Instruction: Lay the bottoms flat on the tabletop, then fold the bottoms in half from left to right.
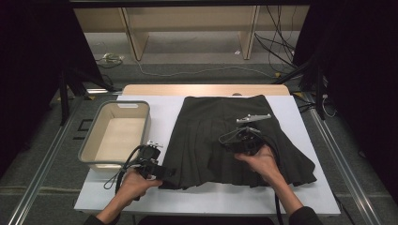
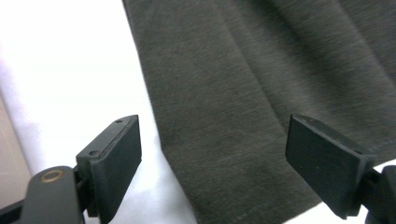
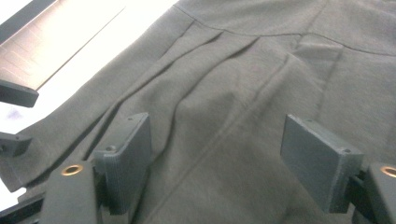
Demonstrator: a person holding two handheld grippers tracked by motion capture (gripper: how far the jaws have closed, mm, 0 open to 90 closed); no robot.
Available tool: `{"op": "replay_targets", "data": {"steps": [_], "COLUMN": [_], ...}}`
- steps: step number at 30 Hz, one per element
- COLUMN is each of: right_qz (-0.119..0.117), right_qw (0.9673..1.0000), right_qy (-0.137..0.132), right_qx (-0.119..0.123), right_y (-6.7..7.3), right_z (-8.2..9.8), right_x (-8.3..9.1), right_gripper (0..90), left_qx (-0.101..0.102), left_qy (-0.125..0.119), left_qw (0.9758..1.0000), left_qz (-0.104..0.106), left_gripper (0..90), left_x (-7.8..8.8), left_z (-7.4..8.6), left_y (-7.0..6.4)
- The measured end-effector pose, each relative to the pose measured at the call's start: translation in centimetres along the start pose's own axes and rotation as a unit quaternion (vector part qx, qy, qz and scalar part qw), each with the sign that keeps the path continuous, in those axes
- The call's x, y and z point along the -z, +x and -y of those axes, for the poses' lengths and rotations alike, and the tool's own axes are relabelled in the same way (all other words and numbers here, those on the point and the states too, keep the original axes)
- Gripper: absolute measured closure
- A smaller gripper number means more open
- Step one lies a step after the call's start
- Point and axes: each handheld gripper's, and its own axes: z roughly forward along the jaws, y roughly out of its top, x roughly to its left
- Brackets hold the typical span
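A dark pleated skirt (image 1: 211, 136) lies spread flat on a white sheet (image 1: 225, 199), waistband at the far side. My left gripper (image 1: 169, 172) is at the skirt's near left hem corner. Its jaws stand open over the cloth's edge (image 2: 243, 84) and the white sheet (image 2: 70, 70), and the left gripper (image 2: 212, 163) holds nothing. My right gripper (image 1: 227, 140) hovers over the middle of the skirt. In the right gripper view it (image 3: 217, 163) is open above the pleats (image 3: 261, 70), its pads clear of the fabric.
A grey open bin (image 1: 94, 140) with a bare inside stands on the table's left, right beside my left hand. The sheet's near edge runs just below the hem. Beyond the table are wooden legs and loose cables on the floor.
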Motion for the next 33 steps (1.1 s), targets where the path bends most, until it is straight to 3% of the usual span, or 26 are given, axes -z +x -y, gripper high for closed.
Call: {"op": "replay_targets", "data": {"steps": [11, 19, 26, 29, 32, 33], "right_qz": [-0.005, -0.004, -0.004, -0.003, -0.003, -0.005], "right_qw": [0.9998, 0.9997, 0.9996, 0.9996, 0.9996, 0.9996], "right_qy": [0.012, 0.017, 0.015, 0.016, 0.017, 0.017], "right_qx": [0.013, 0.019, 0.023, 0.022, 0.022, 0.021], "right_y": [0.4, 0.7, 0.9, 0.8, 0.8, 0.9], "right_z": [-1.3, -1.5, -1.5, -1.6, -1.5, -1.5], "right_x": [-1.9, -2.4, -2.2, -2.3, -2.3, -2.3], "right_gripper": [21.0, 21.0, 21.1, 21.4, 21.8, 22.0], "left_qx": [0.007, 0.021, 0.017, 0.014, 0.017, 0.012], "left_qy": [0.022, 0.031, 0.036, 0.035, 0.029, 0.030], "left_qw": [0.9997, 0.9989, 0.9984, 0.9988, 0.9994, 0.9994], "left_qz": [-0.009, -0.030, -0.040, -0.030, -0.006, -0.008], "left_gripper": [16.0, 14.9, 13.5, 19.0, 38.1, 43.9], "left_x": [-1.3, -2.3, -2.5, -2.3, -2.1, -2.0], "left_z": [-0.1, -0.4, -0.4, -0.5, -0.3, -0.2], "left_y": [0.5, 0.8, 0.5, 0.4, 0.3, 0.1]}}
